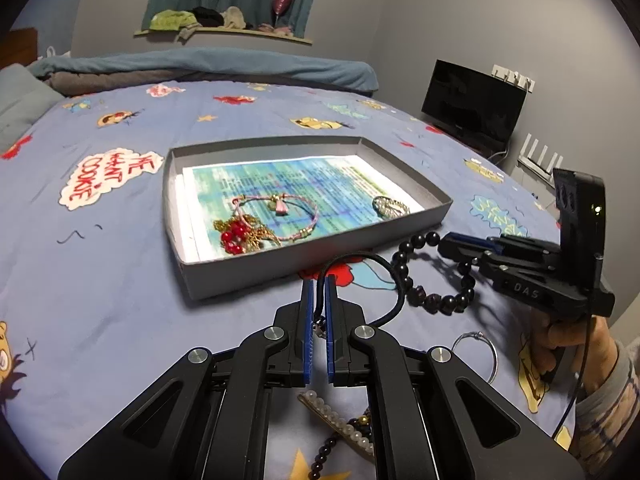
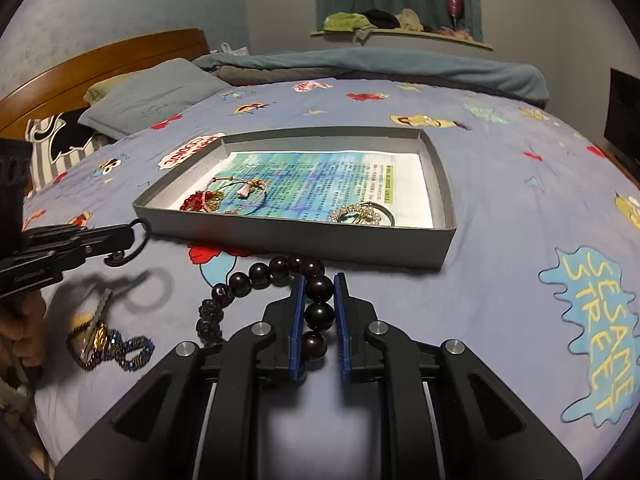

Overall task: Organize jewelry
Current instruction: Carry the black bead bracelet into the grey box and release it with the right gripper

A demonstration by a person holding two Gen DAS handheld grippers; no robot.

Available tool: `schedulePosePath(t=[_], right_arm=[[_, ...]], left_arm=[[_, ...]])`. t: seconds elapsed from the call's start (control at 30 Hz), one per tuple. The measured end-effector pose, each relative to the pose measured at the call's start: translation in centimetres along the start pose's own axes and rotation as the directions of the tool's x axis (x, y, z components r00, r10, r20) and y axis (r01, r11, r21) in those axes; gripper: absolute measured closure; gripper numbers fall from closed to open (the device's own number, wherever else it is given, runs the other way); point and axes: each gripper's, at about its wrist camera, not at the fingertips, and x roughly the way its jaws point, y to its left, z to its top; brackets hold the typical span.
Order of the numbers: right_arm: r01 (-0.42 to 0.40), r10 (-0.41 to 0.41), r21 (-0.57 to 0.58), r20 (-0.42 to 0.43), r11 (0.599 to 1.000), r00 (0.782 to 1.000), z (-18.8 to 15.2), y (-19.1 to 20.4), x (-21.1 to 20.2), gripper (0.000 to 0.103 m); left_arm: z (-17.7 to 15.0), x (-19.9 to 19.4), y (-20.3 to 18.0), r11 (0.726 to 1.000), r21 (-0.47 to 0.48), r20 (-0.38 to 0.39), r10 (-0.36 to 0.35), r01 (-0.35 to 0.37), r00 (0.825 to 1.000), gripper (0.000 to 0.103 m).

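Because the dark bead bracelet [image 2: 280, 276] is a strung loop of hard, glossy round beads, it likely handles as a limp chain: moderately weighty, slippery at each bead, and apt to swing and drape once lifted. The right tool [image 2: 319, 316] is closed around it, its blue pads [image 2: 297, 320] pinching beads near the bed's front edge while the rest of the loop trails left over the bedsheet [image 2: 500, 240]. Pinching across one bead's widest part, as here, seems sounder than squeezing the cord between beads.

The left tool [image 1: 319, 312] is nearly shut on a thin black cord loop [image 1: 360, 264], with what looks like a small metal charm between its pads; the cord looks light and floppy, so a grip near the charm should hold it. Beneath that tool lie a pearl hair clip [image 1: 340, 420] and other dark beads, and a silver ring [image 1: 476, 354] rests just right of it.

Just beyond both tools sits the grey tray [image 1: 400, 236], lined with printed paper. In its near-left corner lie a red bead brooch [image 1: 236, 236] and a pink cord bracelet [image 1: 280, 212]; near its right side lies a rhinestone piece [image 1: 390, 206]. These look delicate and snag-prone.
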Motion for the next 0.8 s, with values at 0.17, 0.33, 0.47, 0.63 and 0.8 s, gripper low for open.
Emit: schedulePosePath(t=[0.17, 0.33, 0.47, 0.63, 0.8], right_arm=[[0.037, -0.035, -0.039, 0.046, 0.999, 0.998, 0.5, 1.2, -1.1, 0.089], [0.030, -0.023, -0.061, 0.110, 0.998, 0.994, 1.2, 1.7, -2.9, 0.089], [0.023, -0.013, -0.066, 0.160, 0.998, 0.987, 2.1, 2.0, -4.2, 0.089], [0.010, 0.003, -0.057, 0.210, 0.998, 0.978, 3.0, 2.1, -5.1, 0.089], [0.011, 0.003, -0.062, 0.217, 0.998, 0.976, 4.1, 2.0, -4.6, 0.089]], left_arm=[[0.4, -0.7, 0.1, 1.000, -0.008, 0.039, -0.005, 0.006, 0.999, 0.097], [1.0, -0.9, 0.0, 1.000, -0.007, 0.074, 0.007, -0.007, 0.997, 0.097], [1.6, -0.9, 0.3, 1.000, -0.025, 0.097, 0.013, -0.011, 0.995, 0.097], [2.3, -0.5, 0.6, 0.999, -0.030, 0.110, 0.030, -0.027, 0.993, 0.097], [3.3, 0.2, 1.2, 0.998, -0.043, 0.125, 0.044, -0.039, 0.991, 0.097]])
